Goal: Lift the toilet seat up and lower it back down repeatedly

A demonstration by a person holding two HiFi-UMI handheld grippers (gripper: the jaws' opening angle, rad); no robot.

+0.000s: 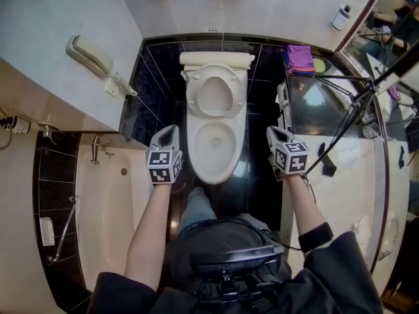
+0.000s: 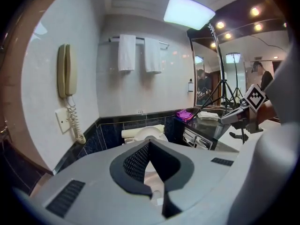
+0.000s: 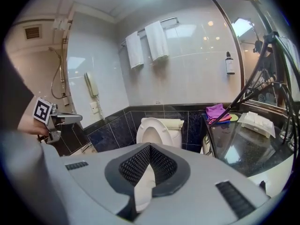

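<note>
Toilet seat [image 1: 215, 91] stands raised against the cistern [image 1: 217, 59]. Left gripper [image 1: 170, 133] and right gripper [image 1: 273, 133] flank the bowl [image 1: 216, 152], both with jaws pressed together, holding nothing.

No readable text, brand or number anywhere. The marker cube [image 1: 163, 167] on the left gripper [image 1: 168, 133], at 9 o'clock in the head view, carried only black-and-white square codes, no letters. Same for the second cube [image 1: 291, 157] on the right gripper [image 1: 273, 133] at 3 o'clock. The bottle [image 1: 340, 17] toward 1 o'clock was too small to tell any label.
</note>
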